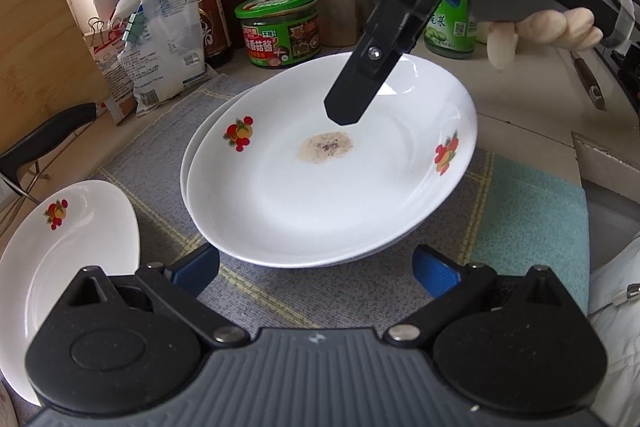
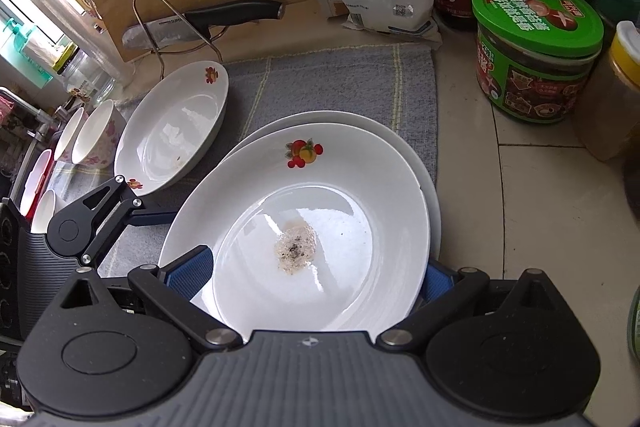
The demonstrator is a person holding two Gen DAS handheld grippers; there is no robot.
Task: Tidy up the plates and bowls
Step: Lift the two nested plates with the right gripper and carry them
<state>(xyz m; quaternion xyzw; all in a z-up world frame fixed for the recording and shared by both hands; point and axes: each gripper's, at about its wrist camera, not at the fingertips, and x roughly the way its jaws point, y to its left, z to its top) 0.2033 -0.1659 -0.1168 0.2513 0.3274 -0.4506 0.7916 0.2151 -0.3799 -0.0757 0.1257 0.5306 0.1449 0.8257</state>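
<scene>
Bowls (image 2: 90, 135): far left in your right wrist view, tipped on their sides with the mouths facing right, beside the single plate.
Single plate (image 1: 60, 247): left of the stack on the grey cloth (image 1: 168, 183), apart from it; one fruit print near its far rim, another near its near rim.
Your left hand-held gripper (image 1: 316, 273): blue pads spread wide, nothing between them, just short of the stack's near rim.
Stacked plates (image 1: 320, 187): two nested deep plates at mid-cloth on the surface (image 2: 540, 195), the top one tilted, with a speckled residue patch at its centre. Round, so no long axis; fruit prints sit on opposite rims.
Your right hand-held gripper (image 2: 316, 277): fingers spread to either side of the top plate's near rim; contact cannot be told.
Green-lidded jar (image 1: 280, 27): behind the stack, upright.
</scene>
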